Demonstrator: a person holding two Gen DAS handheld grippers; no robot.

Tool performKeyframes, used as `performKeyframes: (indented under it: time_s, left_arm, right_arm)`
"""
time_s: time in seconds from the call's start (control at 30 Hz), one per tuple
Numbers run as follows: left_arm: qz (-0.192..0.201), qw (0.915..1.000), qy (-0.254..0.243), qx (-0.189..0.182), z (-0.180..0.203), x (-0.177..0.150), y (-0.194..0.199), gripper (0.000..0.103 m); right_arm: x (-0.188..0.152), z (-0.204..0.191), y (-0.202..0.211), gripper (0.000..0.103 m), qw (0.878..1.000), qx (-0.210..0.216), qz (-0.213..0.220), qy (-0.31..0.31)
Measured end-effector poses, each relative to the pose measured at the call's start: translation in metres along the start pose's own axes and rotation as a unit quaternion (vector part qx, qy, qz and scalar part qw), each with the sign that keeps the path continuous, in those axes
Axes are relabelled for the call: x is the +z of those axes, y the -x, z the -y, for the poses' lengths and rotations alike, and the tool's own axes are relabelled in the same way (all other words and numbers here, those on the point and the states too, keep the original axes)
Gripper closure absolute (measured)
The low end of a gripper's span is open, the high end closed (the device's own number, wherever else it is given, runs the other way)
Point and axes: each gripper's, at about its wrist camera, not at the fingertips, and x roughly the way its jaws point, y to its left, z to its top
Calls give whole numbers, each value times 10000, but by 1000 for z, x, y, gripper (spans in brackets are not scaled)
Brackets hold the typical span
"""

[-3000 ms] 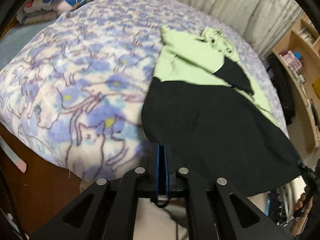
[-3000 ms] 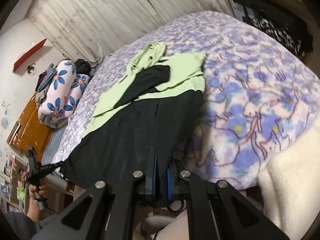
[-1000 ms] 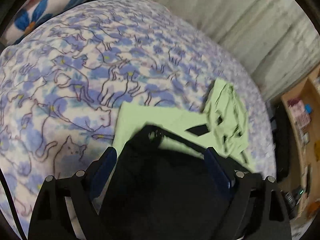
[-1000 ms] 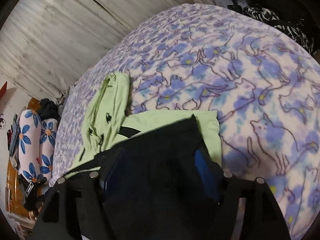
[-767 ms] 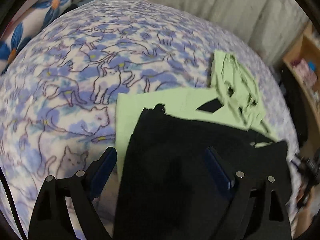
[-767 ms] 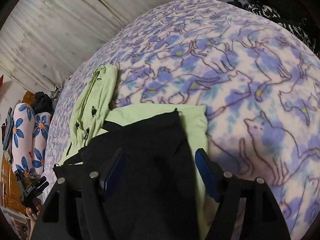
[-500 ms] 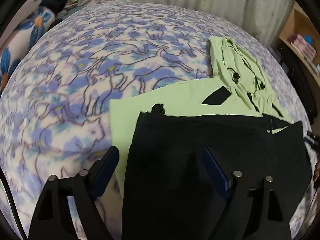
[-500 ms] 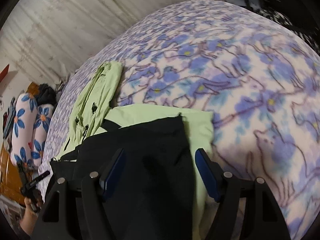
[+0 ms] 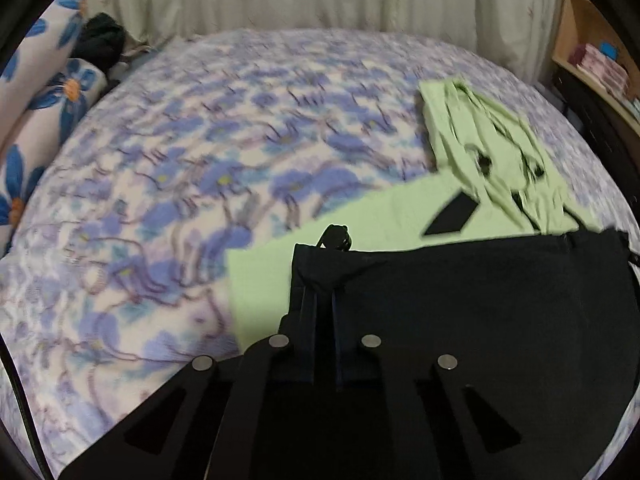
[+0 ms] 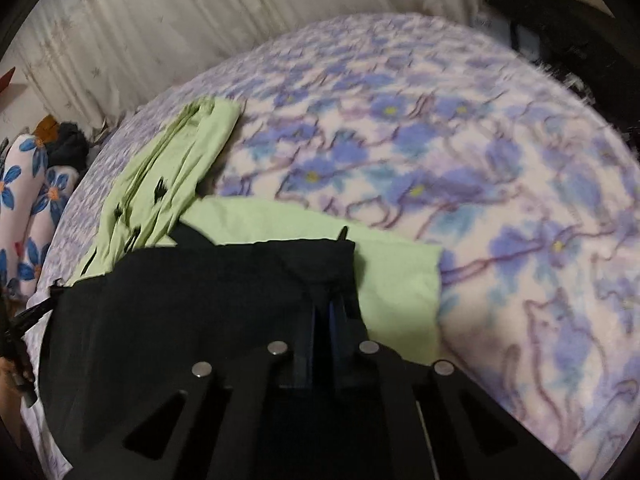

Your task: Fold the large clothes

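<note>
Dim soft indoor light, motion blur across the blanket (image 9: 168,184), fisheye bending, dark vignetted corners

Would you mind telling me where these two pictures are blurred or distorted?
Left wrist view: blanket print smeared by motion, bed bulging from the fisheye lens. Right wrist view: blanket likewise streaked, black garment too dark for detail, corners vignetted.

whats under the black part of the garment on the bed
The light green part of the same garment shows past the black part at its far and side edges, lying on the cat-print blanket. How far the green runs underneath is hidden.
</note>
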Motion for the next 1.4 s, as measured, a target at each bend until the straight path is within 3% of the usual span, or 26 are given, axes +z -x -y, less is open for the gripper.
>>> performKeyframes:
  time_s: [0.13,0.27,0.37,0.57,0.77,0.8,0.87,0.9,1.03,1.13,1.27,1.4]
  left_arm:
    - [222,9971,704,-203,-16,16,19,100]
    - [392,9944,976,34,-15,32,18,100]
    - [291,9917,1237,198,-18,37,-2,100]
    - [-95,9903,1228,640,-13,30,-59,100]
    - [-123,9908,1099,776,-9,27,-76,93]
    - [-134,9905,1117,790,-9,29,-74,90]
    - [-145,9881,1212,931,-12,31,-64,74]
    - [-101,9875,1255,949,-14,32,-58,72]
    - [156,9888,1237,825,-11,26,-24,72]
    - [261,9931,954,623,11,7,6,72]
    - [310,9969,711,147,47,-35,45,72]
    - [75,9975,669,-228,73,-84,61,72]
  right_arm:
    - [11,0,16,98,9991,42,383,-188]
    - [28,-11,11,98,9977,-98,610,-278]
    - [38,-11,-7,98,9972,-208,545,-468]
    - [41,-17,-62,98,9950,-958,36,-286]
    - [32,-6,-60,88,9921,-1134,12,-533]
    - [32,-3,-55,87,9922,-1094,32,-602]
    - [34,-1,-43,85,9917,-1077,131,-688]
    - [35,-1,-34,85,9917,-1032,213,-737]
    - [33,-21,-6,85,9953,-628,388,-622]
    - [13,-58,8,85,9992,-124,224,-319]
    - [-34,-120,24,85,9988,425,1,234]
    - [-87,-167,30,85,9935,680,-244,885]
